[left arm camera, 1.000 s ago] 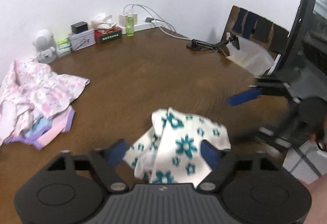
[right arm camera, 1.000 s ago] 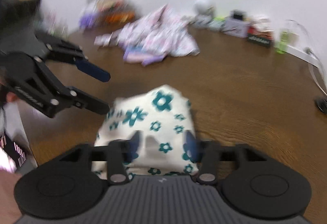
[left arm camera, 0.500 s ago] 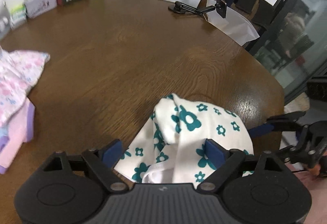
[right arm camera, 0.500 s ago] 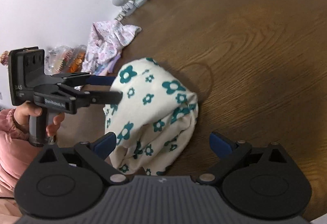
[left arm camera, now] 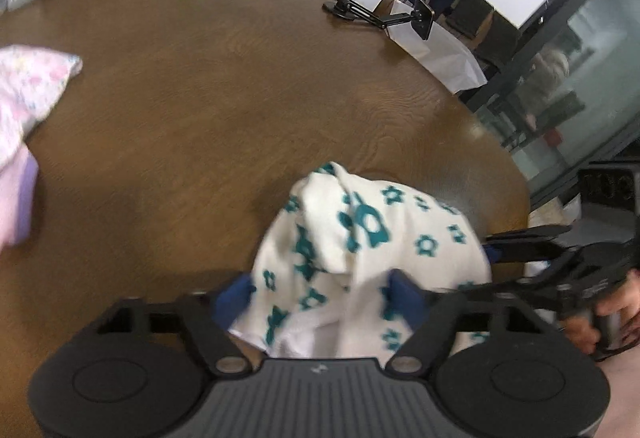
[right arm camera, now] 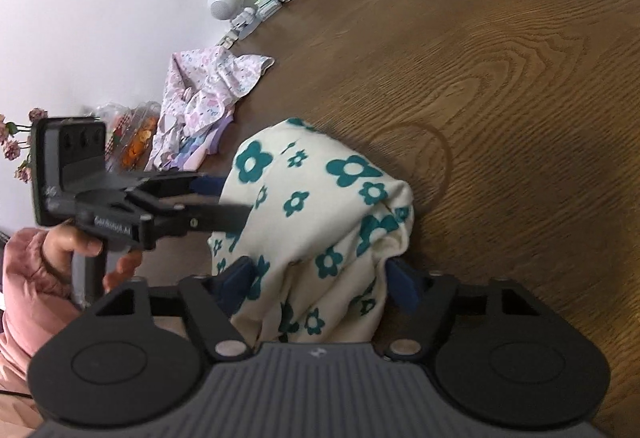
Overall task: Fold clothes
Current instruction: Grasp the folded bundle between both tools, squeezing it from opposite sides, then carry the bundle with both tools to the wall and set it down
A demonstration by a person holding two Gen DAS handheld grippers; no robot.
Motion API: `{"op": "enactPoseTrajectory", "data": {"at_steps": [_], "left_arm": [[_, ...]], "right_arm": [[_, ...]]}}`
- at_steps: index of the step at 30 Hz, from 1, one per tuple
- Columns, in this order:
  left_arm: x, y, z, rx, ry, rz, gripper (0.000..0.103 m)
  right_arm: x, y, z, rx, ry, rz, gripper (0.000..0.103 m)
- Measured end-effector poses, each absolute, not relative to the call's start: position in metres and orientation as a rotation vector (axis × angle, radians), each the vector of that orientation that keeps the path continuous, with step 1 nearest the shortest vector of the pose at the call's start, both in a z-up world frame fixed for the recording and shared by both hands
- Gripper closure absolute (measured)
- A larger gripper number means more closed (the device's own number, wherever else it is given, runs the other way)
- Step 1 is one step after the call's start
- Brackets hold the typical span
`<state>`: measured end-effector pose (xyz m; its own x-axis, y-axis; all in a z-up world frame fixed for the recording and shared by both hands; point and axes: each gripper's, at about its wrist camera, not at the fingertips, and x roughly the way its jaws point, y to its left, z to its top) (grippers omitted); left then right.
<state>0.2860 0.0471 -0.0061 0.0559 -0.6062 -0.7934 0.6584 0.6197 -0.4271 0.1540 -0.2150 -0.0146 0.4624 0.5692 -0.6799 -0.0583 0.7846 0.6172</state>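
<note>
Closed in, both: left gripper (left arm camera: 320,294) and right gripper (right arm camera: 320,280) clamped on the bunched floral garment (right arm camera: 320,206) at the counter (right arm camera: 500,78) edge, seemingly the pick-up, calling next for spreading it flat.

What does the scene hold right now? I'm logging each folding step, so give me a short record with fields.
garment: white cloth with teal flowers, bunched on the table
surface: brown wooden table
left gripper: jaws just closing, cloth between them
right gripper: jaws just closing, cloth between them
other clothes: pink floral pile, apart from the garment
fold: not yet made
</note>
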Motion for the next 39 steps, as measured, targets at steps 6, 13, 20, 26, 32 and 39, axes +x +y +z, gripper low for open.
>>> {"op": "enactPoseTrajectory", "data": {"at_steps": [6, 13, 20, 26, 32, 39], "left_arm": [[0.262, 0.042, 0.007, 0.044, 1.118, -0.920, 0.071], [0.264, 0.057, 0.005, -0.188, 1.092, -0.819, 0.071], [0.315, 0.048, 0.039, -0.233, 0.973, -0.730, 0.071], [0.402, 0.036, 0.075, -0.339, 0.821, -0.583, 0.071], [0.503, 0.032, 0.042, -0.480, 0.826, -0.421, 0.071], [0.570, 0.035, -0.011, -0.554, 0.856, -0.348, 0.072]], "right_arm": [[0.163, -0.213, -0.018, 0.551, 1.048, 0.438, 0.057], [0.178, -0.232, -0.019, 0.570, 1.013, 0.502, 0.064], [0.252, -0.238, 0.008, 0.450, 0.934, 0.578, 0.065], [0.364, -0.238, 0.051, 0.371, 0.836, 0.625, 0.065], [0.492, -0.225, 0.055, 0.319, 0.861, 0.622, 0.065], [0.583, -0.215, 0.008, 0.288, 0.889, 0.616, 0.065]]}}
